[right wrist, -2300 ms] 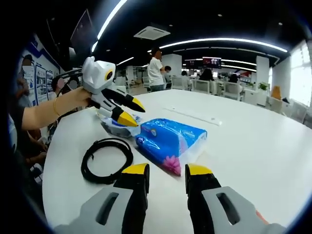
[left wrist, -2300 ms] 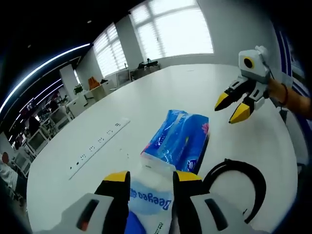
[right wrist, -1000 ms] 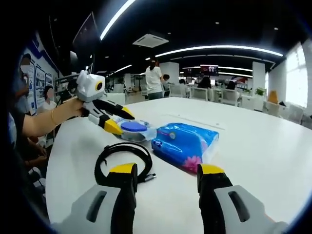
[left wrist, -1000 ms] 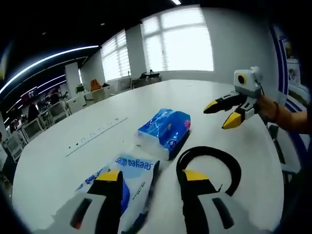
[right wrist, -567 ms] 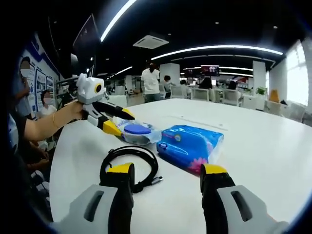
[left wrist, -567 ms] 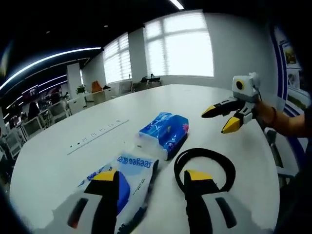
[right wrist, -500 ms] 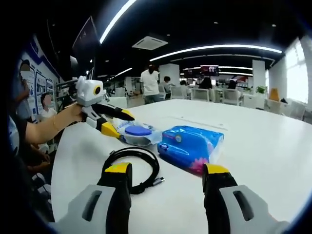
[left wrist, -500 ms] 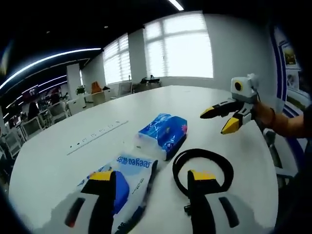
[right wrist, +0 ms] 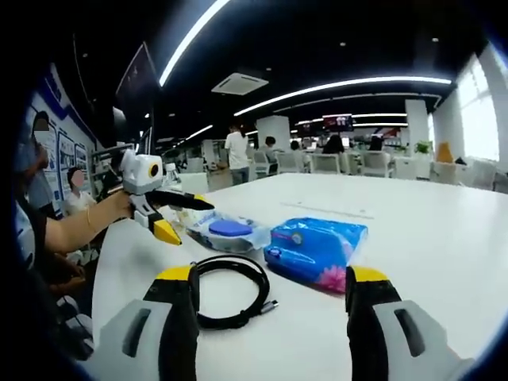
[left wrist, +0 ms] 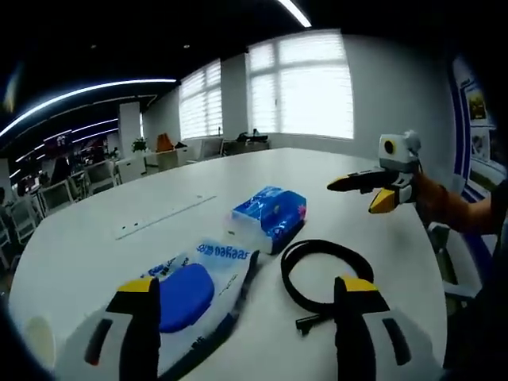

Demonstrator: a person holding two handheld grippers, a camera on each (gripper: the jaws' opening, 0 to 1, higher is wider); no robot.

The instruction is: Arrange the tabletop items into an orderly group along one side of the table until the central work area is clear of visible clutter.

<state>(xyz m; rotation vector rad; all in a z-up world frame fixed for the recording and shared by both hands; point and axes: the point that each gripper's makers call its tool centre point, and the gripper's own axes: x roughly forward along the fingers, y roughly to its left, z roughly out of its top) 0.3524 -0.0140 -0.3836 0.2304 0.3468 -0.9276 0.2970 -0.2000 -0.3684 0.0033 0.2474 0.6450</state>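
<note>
Now the left gripper has let go of the wet-wipe pack it pinched earlier: its fingers stand wide apart, with the pack lying flat on the white worktop between them. The right gripper has also spread its fingers wider than before and holds nothing; in the left gripper view it hovers off the worktop, beyond the blue tissue pack. That tissue pack sits mid-worktop, with the wet-wipe pack just beside it on the left gripper's side, their ends close or touching. The coiled black cable lies just beside the tissue pack, on the person's side; its plug end points toward the left gripper. In the right gripper view the cable is partly hidden behind one finger. Beyond the tissue pack a long flush strip runs along the worktop; its details are too small to read. The pack's near end is cut off below.
</note>
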